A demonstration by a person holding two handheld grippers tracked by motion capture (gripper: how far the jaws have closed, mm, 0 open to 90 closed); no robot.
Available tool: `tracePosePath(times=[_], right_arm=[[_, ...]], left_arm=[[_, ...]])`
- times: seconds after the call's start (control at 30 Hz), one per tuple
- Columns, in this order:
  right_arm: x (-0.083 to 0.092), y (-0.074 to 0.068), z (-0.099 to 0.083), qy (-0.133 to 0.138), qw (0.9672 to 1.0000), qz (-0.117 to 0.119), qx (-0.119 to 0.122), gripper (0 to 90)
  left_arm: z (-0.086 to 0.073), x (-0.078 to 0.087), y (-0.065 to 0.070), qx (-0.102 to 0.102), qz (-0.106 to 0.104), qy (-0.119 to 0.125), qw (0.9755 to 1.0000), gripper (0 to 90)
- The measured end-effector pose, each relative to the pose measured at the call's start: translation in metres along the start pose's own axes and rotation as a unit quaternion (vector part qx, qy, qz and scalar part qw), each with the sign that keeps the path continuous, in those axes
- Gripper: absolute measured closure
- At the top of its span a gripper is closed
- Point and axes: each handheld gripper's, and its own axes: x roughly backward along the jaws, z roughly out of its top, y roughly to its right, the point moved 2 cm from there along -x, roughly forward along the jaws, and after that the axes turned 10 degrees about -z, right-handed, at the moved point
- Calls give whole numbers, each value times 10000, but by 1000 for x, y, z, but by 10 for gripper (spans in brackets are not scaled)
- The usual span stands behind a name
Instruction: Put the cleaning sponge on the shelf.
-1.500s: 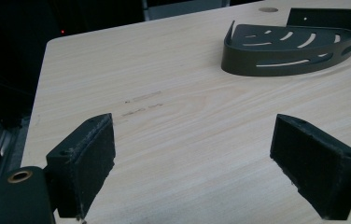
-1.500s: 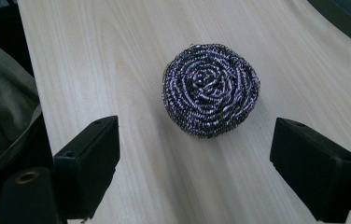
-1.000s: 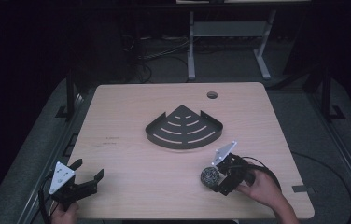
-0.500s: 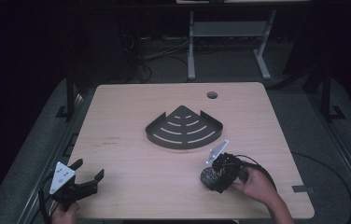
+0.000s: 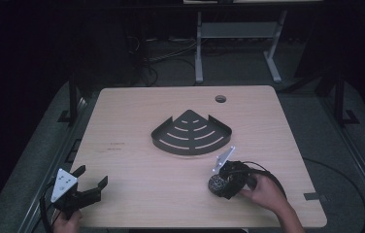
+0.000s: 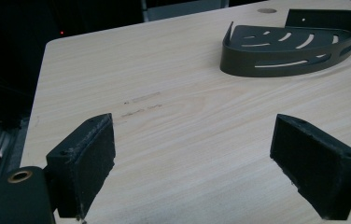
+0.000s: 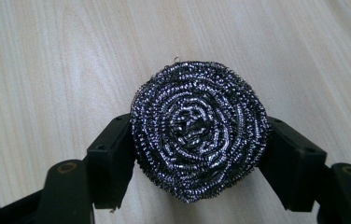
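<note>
Steel scourer (image 7: pixel 199 130) clamped in right hand-held gripper (image 7: pixel 197 158), jaws just closed, left hand-held gripper (image 6: pixel 192 163) apart, no legible writing.

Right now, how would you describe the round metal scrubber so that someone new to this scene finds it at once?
Start at the light wooden table and go to its near right part, in front of the dark fan-shaped rack. There the right tongs are shut on the steel wool scrubber. It is the only shiny, coiled, silvery ball; everything else nearby is matt black.

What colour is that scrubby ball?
The scrubby ball is shiny silver and black, wound in a spiral of wire coils. The right gripper view shows it best.
</note>
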Motion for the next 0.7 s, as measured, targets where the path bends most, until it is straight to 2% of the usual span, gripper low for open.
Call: tracePosePath(times=[0.2, 0.4, 0.7], right_arm=[[2, 1, 0, 26, 10000, 73, -17, 318], [10, 1, 6, 11, 9999, 56, 120, 319], [21, 4, 17, 161, 9996, 105, 189, 320]], left_arm=[[0, 0, 0, 1, 16, -14, 10000, 132], [0, -1, 1, -22, 1, -21, 10000, 133], [1, 0, 4, -88, -3, -30, 10000, 133]])
